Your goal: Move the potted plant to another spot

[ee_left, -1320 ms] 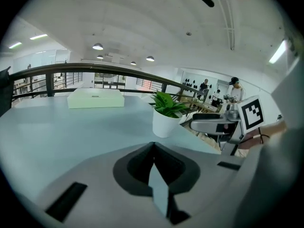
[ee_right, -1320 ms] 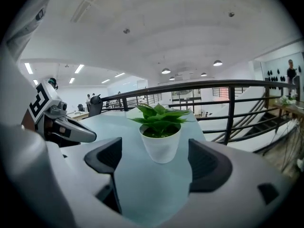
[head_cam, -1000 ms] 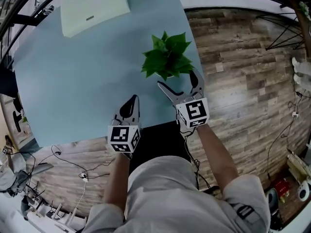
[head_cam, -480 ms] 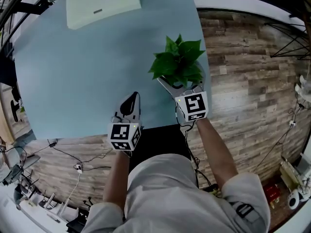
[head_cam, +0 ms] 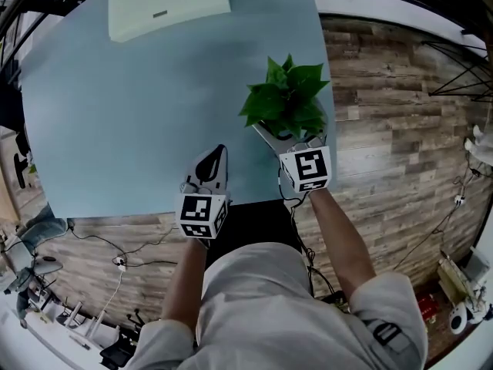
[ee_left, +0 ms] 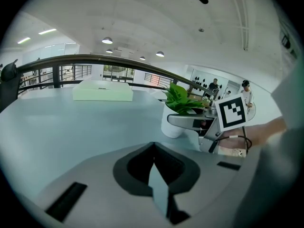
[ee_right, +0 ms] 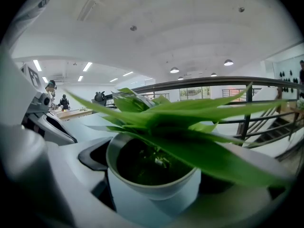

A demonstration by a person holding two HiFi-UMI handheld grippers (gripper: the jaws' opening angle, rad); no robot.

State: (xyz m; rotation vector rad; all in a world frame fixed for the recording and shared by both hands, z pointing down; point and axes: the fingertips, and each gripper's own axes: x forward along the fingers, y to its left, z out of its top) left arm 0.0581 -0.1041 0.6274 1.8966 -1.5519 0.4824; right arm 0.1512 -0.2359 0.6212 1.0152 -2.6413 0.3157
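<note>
Fingers (head_cam: 267, 136) of right gripper (head_cam: 289, 133): spread wide, having just been opening, one on each side of the potted plant's (head_cam: 286, 99) white pot (ee_right: 152, 194); a dark gap shows beside the pot, so there is no clamp on it.
Fingers of left gripper (head_cam: 219, 151): together, nothing between them, over the near table edge.
Potted plant: upright on the pale blue table (head_cam: 139, 114), near its right edge.
Pale box (head_cam: 169, 2): far side of the table, well apart from the plant.
</note>
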